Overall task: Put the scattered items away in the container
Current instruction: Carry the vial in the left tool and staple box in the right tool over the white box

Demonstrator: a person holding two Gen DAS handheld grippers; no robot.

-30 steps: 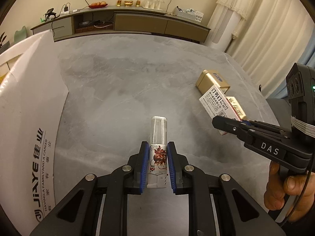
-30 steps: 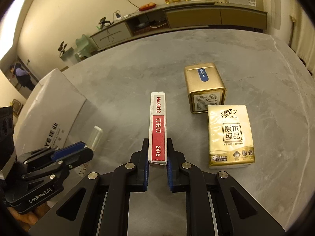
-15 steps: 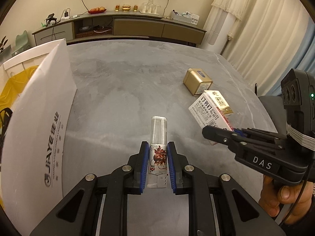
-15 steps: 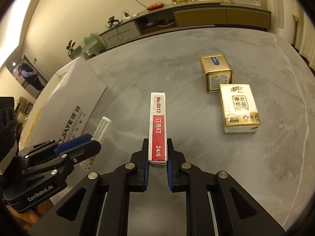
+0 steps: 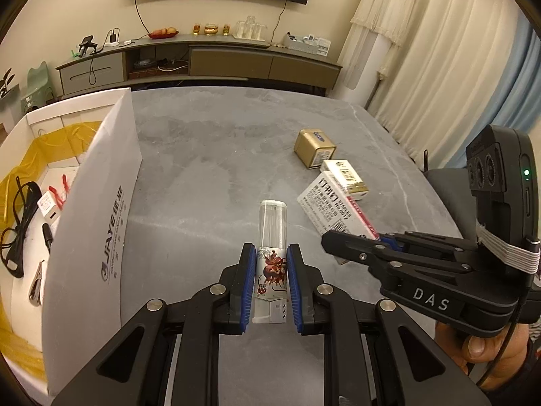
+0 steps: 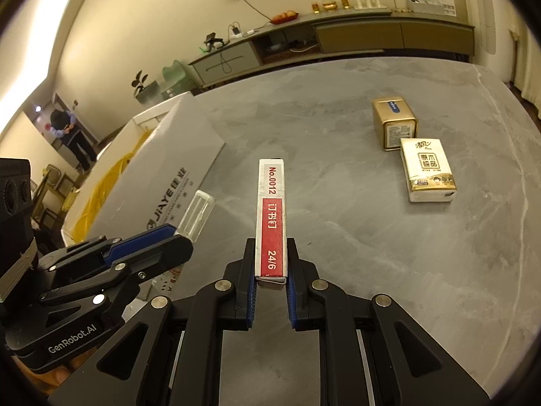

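My left gripper (image 5: 270, 280) is shut on a small bottle (image 5: 272, 237) with a clear cap and a red printed label, held above the grey table. To its left stands the white cardboard box (image 5: 98, 209), open, with a yellow liner, a black cable and small items inside. My right gripper (image 6: 270, 270) is shut on a red and white staples box (image 6: 271, 213), also above the table. In the right wrist view the white cardboard box (image 6: 159, 182) lies to the left, beyond the left gripper (image 6: 169, 237). On the table rest a gold tin (image 6: 394, 123) and a tissue pack (image 6: 427, 169).
The grey stone table (image 5: 219, 155) stretches ahead, its far edge facing a long low cabinet (image 5: 203, 61). Curtains hang on the right. A person (image 6: 72, 132) stands in a doorway far left. A hand (image 5: 490, 345) holds the right gripper's handle.
Both grippers have risen and pulled back with their items. The open box has come further into view on the left, and the tin and tissue pack look farther away.
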